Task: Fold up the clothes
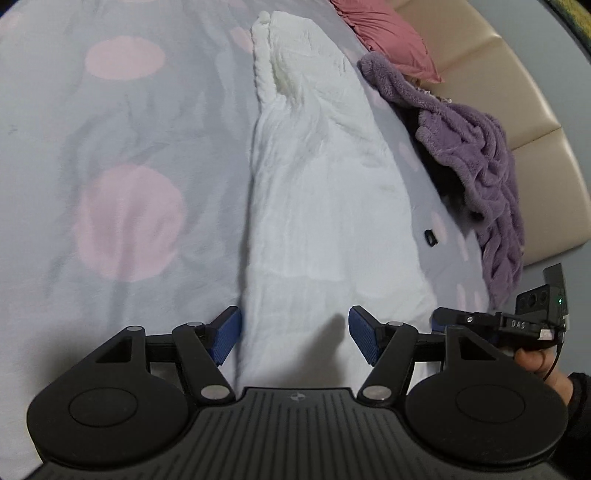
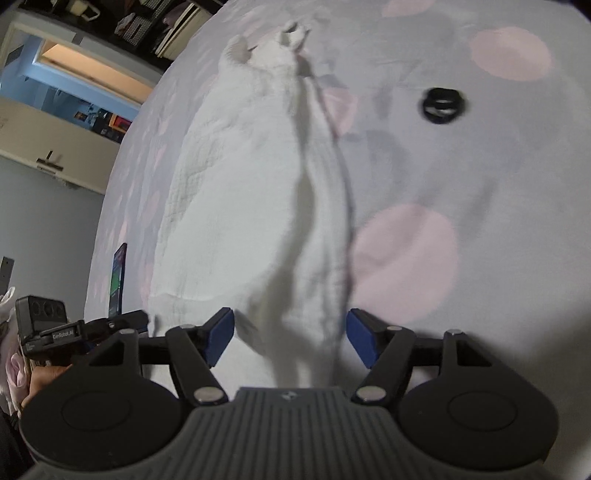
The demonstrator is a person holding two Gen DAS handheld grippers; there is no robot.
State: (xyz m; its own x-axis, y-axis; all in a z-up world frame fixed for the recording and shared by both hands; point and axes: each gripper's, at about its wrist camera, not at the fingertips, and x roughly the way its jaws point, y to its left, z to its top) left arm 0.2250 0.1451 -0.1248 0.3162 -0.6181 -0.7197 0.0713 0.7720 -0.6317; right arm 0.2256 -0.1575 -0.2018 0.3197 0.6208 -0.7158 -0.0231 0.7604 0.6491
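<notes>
Lying lengthwise on a grey bedsheet with big pink dots is a white garment, folded into a long narrow strip that is running away from both cameras. Its near end is sitting between the blue pads of each gripper.

In the left wrist view, the left gripper is hovering with its jaws wide apart, the garment's near end between them, nothing clamped. The right gripper is showing at the right edge, a hand wrapped around it; the letters "DAS" are readable on its body.

In the right wrist view, the right gripper is likewise standing open, pads apart on either side of the garment's edge, gripping nothing. The left gripper is showing at the lower left, carrying a label that is too blurred to read fully.

To the garment's right, a fluffy purple blanket is lying bunched against a beige headboard, with a pink pillow beyond it. A small black ring is resting on the sheet, well apart from the garment. A phone with a lit screen is lying at the bed's edge.
</notes>
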